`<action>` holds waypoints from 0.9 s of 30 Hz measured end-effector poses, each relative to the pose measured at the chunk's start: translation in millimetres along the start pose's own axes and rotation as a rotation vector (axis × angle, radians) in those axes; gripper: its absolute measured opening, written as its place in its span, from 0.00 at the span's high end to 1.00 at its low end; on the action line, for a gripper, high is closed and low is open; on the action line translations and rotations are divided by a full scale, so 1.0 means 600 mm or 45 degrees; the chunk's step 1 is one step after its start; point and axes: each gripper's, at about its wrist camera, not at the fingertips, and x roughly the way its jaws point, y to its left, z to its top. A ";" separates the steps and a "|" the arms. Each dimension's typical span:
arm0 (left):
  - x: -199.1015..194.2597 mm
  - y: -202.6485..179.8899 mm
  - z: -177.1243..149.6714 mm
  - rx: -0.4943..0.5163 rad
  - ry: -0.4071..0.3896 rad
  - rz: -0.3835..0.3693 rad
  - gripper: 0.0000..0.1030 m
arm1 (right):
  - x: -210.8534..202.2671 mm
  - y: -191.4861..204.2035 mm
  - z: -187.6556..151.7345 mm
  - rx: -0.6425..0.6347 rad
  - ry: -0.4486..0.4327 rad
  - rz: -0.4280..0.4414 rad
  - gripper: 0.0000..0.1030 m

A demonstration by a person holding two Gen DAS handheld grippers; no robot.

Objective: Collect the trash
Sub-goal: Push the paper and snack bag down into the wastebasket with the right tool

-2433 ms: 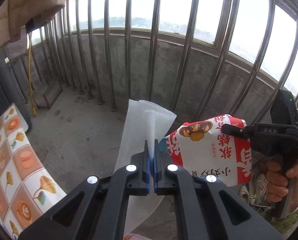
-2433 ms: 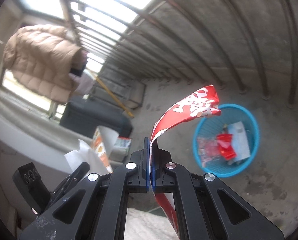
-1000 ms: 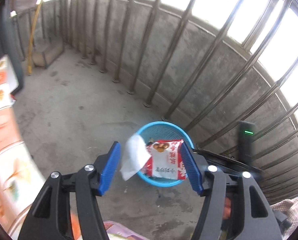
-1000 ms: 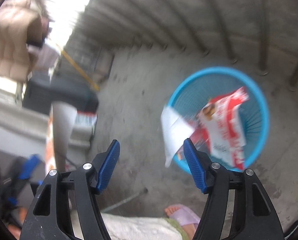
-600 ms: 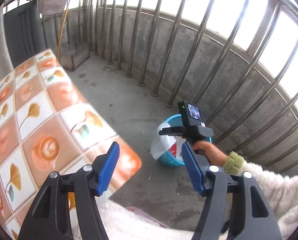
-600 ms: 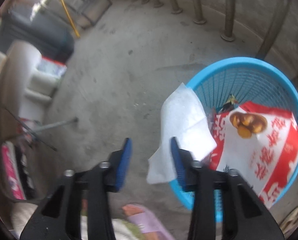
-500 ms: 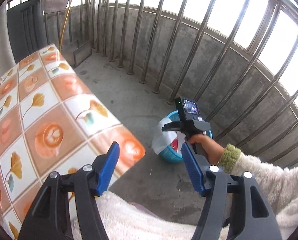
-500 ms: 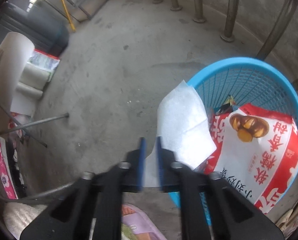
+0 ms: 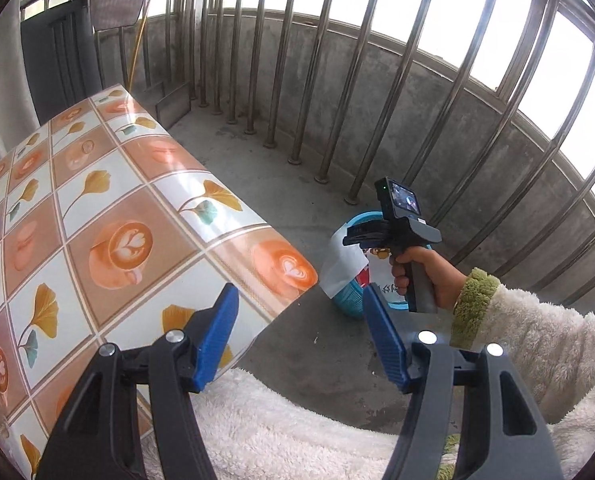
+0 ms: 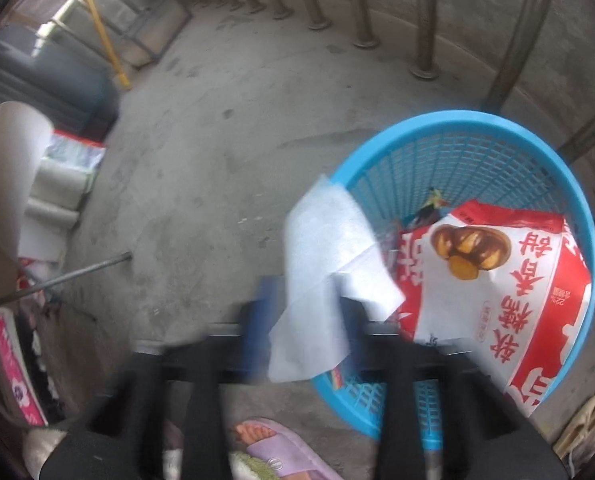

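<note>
**Right wrist view: tissue half out of the basket**

We see the white tissue (image 10: 329,280) draped over the blue basket's rim (image 10: 577,216), beside the red snack bag (image 10: 517,280) inside. Our right tongs (image 10: 305,316) are opening around it, unclamped; left tongs (image 9: 299,336) stand apart, empty. Next, we judge, nudge it in.

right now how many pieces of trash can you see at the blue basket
2: a red-and-white snack bag lying inside the blue basket, and a white tissue draped over its near rim. Small dark scraps sit underneath; more may be hidden.
</note>
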 end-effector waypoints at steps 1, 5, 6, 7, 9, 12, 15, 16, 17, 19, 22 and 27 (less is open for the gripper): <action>0.000 -0.001 -0.002 -0.002 0.001 -0.003 0.40 | 0.005 0.002 0.002 -0.005 -0.002 -0.022 0.50; 0.002 -0.005 -0.007 -0.009 0.011 -0.016 0.40 | 0.039 0.022 0.006 -0.064 0.076 -0.056 0.62; 0.002 -0.004 -0.008 -0.011 0.013 -0.018 0.40 | 0.042 0.023 0.008 -0.071 0.091 -0.075 0.78; 0.004 -0.004 -0.009 -0.014 0.015 -0.017 0.40 | 0.046 0.024 0.007 -0.066 0.103 -0.095 0.86; 0.005 -0.003 -0.009 -0.021 0.016 -0.015 0.40 | 0.041 0.021 0.008 -0.028 0.091 -0.066 0.92; 0.007 0.001 -0.008 -0.033 0.015 -0.014 0.40 | 0.033 0.013 0.006 -0.006 0.065 -0.056 0.99; 0.007 0.005 -0.008 -0.036 0.016 -0.015 0.40 | 0.022 -0.004 0.006 0.035 0.047 -0.020 1.00; 0.008 0.006 -0.008 -0.036 0.016 -0.016 0.40 | 0.014 -0.011 0.006 0.054 0.035 -0.007 1.00; 0.008 0.006 -0.008 -0.035 0.016 -0.016 0.40 | 0.003 -0.020 0.005 0.079 0.012 0.015 1.00; 0.008 0.005 -0.009 -0.032 0.016 -0.017 0.40 | -0.024 -0.039 0.006 0.144 -0.040 0.097 1.00; 0.007 0.005 -0.011 -0.034 0.016 -0.022 0.40 | -0.050 -0.076 0.002 0.256 -0.085 0.186 1.00; 0.001 0.004 -0.013 -0.026 0.007 -0.026 0.40 | -0.058 -0.150 -0.014 0.428 -0.110 0.170 1.00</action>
